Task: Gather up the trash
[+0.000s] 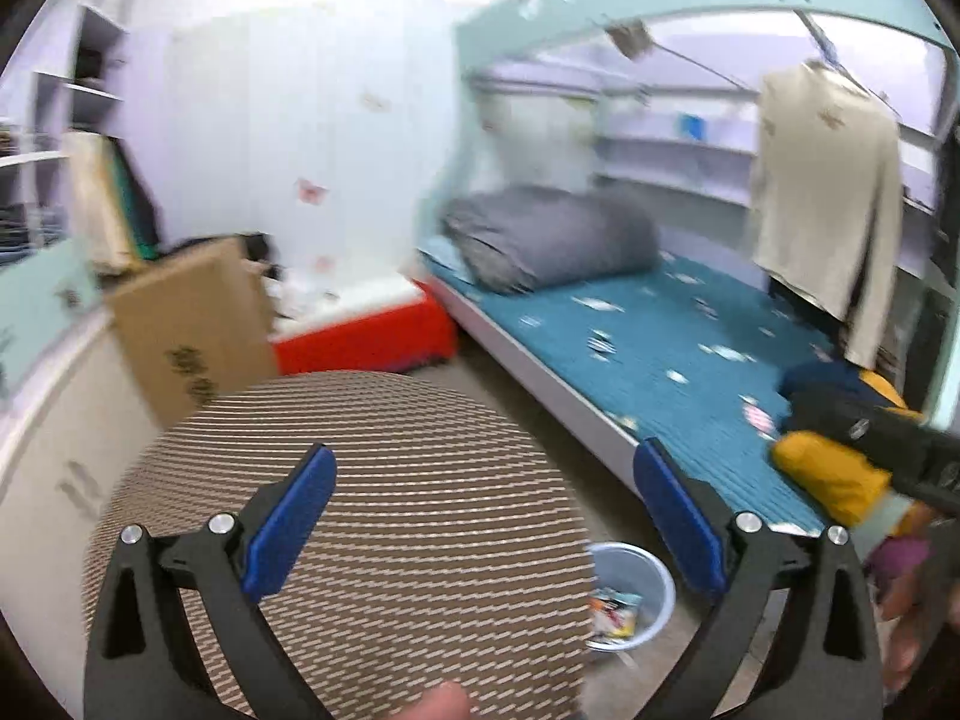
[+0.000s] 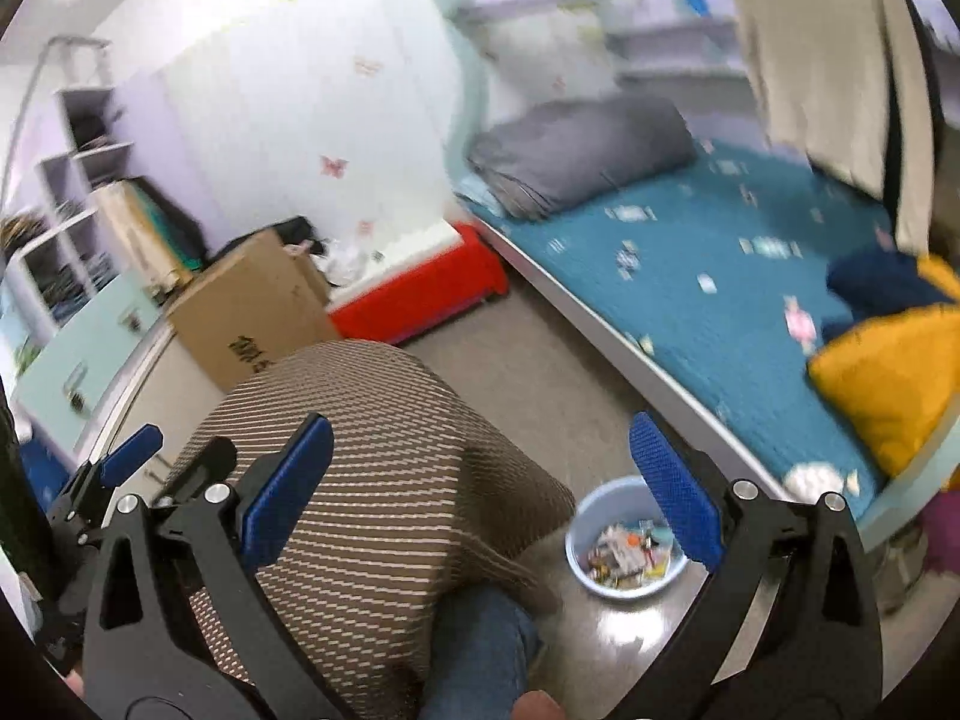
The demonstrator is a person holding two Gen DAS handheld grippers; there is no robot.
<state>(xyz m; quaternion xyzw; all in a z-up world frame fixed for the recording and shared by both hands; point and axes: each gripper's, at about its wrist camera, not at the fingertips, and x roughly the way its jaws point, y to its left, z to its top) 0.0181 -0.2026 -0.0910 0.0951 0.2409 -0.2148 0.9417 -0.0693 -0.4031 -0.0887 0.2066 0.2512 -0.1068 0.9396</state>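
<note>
A pale blue bin (image 2: pixel 621 540) holding several wrappers stands on the floor beside the striped stool (image 2: pixel 384 480); in the left wrist view the bin (image 1: pixel 630 594) shows past the stool's right edge. My left gripper (image 1: pixel 483 516) is open and empty, high above the stool (image 1: pixel 360 510). My right gripper (image 2: pixel 480 486) is also open with nothing between its blue pads. The left gripper's blue finger (image 2: pixel 129 456) shows at the left of the right wrist view. Small wrappers (image 2: pixel 627 255) lie scattered on the teal bed (image 2: pixel 720 300).
A grey folded quilt (image 1: pixel 540 240) lies at the bed's head and a yellow cushion (image 2: pixel 894 384) at its foot. A cardboard box (image 1: pixel 192 324) and a red box (image 1: pixel 372 330) stand by the wall. A beige garment (image 1: pixel 822 180) hangs over the bed. A person's jeans leg (image 2: pixel 480 648) is below.
</note>
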